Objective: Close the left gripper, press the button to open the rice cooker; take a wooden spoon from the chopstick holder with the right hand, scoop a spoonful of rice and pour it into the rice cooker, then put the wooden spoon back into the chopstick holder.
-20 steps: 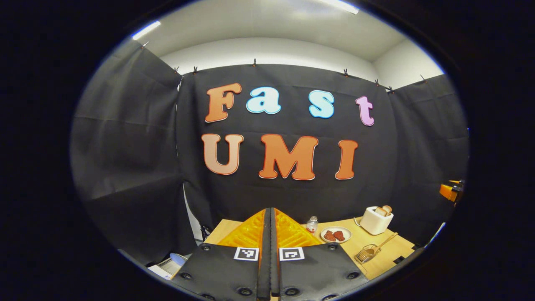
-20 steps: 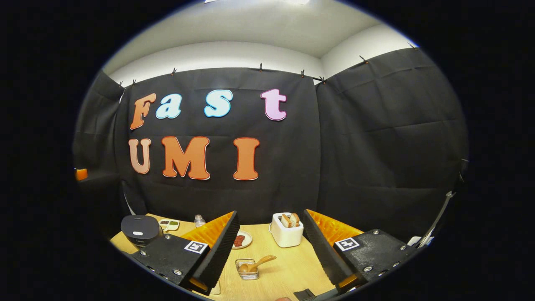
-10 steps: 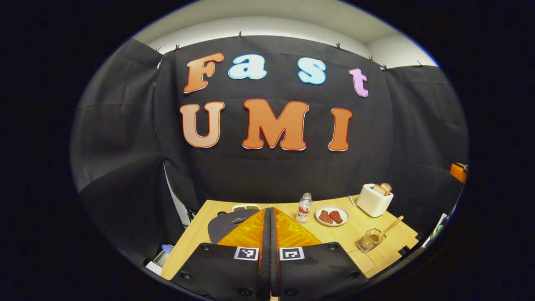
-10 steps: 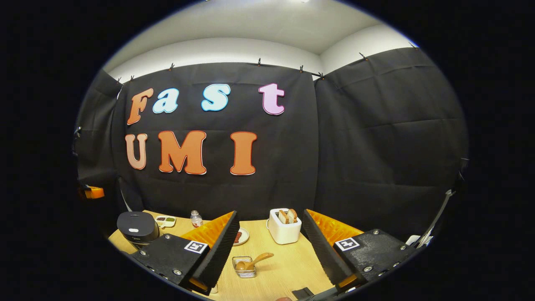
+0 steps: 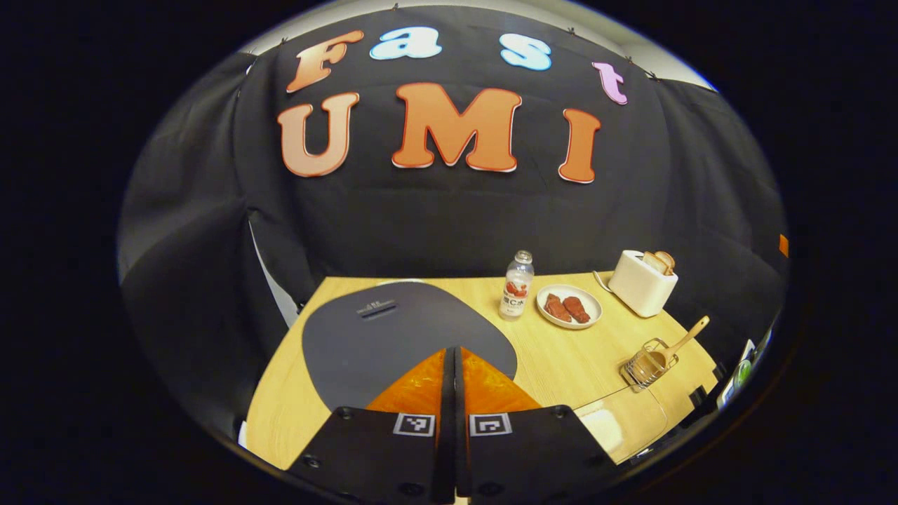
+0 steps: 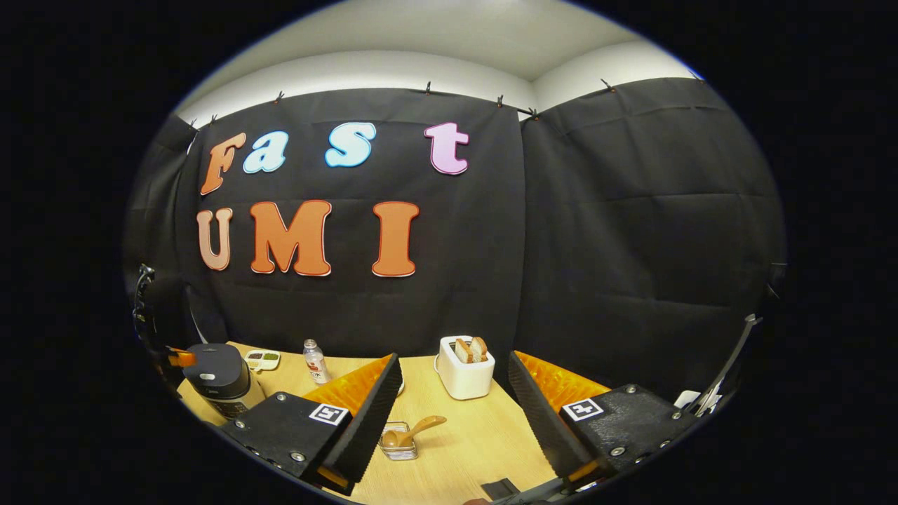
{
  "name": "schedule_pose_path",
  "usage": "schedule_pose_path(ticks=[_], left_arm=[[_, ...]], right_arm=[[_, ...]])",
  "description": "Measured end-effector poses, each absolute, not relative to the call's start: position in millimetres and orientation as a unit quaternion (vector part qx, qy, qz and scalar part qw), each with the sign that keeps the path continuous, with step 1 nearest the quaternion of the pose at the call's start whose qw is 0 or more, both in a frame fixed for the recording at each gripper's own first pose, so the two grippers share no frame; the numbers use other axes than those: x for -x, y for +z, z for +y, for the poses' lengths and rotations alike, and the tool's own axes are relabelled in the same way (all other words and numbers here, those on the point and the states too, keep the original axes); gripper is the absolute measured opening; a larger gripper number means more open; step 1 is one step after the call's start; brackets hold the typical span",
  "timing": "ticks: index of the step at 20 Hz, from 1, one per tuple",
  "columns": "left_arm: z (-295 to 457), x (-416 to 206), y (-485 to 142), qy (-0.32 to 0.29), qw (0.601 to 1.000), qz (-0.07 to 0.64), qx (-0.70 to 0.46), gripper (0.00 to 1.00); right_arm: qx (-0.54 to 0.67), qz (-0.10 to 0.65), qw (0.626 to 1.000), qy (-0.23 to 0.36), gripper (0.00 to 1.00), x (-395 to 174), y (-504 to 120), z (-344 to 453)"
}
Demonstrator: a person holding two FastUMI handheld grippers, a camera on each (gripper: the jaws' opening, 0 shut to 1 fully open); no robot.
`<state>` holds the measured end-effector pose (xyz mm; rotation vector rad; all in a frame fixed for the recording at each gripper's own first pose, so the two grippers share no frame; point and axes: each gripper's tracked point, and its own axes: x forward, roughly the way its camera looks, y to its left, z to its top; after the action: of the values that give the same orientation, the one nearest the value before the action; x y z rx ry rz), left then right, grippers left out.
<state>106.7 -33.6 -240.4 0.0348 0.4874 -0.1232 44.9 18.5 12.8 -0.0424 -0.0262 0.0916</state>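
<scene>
The rice cooker's dark grey lid (image 5: 393, 337) lies shut right under my left gripper (image 5: 452, 352), whose fingers are pressed together with nothing between them, just above the lid's near part. In the right gripper view the rice cooker (image 6: 217, 375) stands at the table's left, and the left gripper (image 6: 180, 358) shows at its top edge. The wooden spoon (image 6: 415, 431) leans in the wire chopstick holder (image 6: 398, 445), low between the fingers of my open right gripper (image 6: 454, 356) and farther off. From the left, the holder (image 5: 647, 363) and spoon (image 5: 689, 334) sit at right.
On the wooden table (image 5: 561, 358) stand a small bottle (image 5: 517, 284), a plate of red food (image 5: 569, 306) and a white toaster with bread (image 5: 642, 283). A clear container (image 5: 624, 421) sits at the near right edge. A small dish (image 6: 262, 359) lies behind the cooker.
My left gripper has tipped downward and moved in over the rice cooker lid, staying shut. The right gripper has stayed open and drifted only slightly.
</scene>
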Motion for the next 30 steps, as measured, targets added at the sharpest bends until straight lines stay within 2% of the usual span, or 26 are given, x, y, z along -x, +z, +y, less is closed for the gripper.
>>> schedule_pose_path(ticks=[11,17,20,21,25,26,27,28,29,30], left_arm=[[-26.6,-121.9,-272.5,-0.06,0.96,0.275,-0.007,0.05],[-26.6,-113.0,-285.8,-0.083,0.934,0.348,-0.021,0.05],[-24.4,-111.0,-284.5,-0.079,0.938,0.337,-0.026,0.05],[-23.7,-115.6,-281.7,-0.078,0.94,0.328,-0.043,0.02],[-27.6,-114.6,-272.8,-0.071,0.945,0.312,-0.071,0.05],[-28.0,-111.5,-269.8,-0.067,0.945,0.314,-0.068,0.02],[-27.4,-111.6,-257.6,-0.062,0.951,0.296,-0.06,0.02],[-25.6,-111.9,-242.1,-0.056,0.957,0.279,-0.051,0.05],[-22.6,-113.8,-221.8,-0.049,0.965,0.256,-0.041,0.02],[-21.1,-115.6,-201.1,-0.042,0.971,0.233,-0.032,0.05]], right_arm=[[0.015,0.005,0.999,0.042,0.95,-51.7,0.9,18.1],[0.003,0.013,0.999,0.049,0.95,-53.5,-5.8,23.4],[-0.01,0.021,0.998,0.058,0.95,-50.4,-10.3,27.6],[-0.01,0.021,0.998,0.058,0.95,-49.7,-11.1,26.1],[-0.009,0.009,0.999,0.05,0.95,-45.3,-4.4,16.5],[-0.01,0.006,0.999,0.05,0.95,-43.1,-1.7,15.9],[-0.012,0.004,0.999,0.051,1.0,-42.2,-0.8,15.0],[-0.013,0.002,0.999,0.052,0.95,-41.5,0.4,15.3],[-0.014,0.0,0.999,0.053,0.95,-40.3,1.0,15.2],[-0.015,-0.002,0.998,0.053,0.95,-39.6,2.5,15.4]])
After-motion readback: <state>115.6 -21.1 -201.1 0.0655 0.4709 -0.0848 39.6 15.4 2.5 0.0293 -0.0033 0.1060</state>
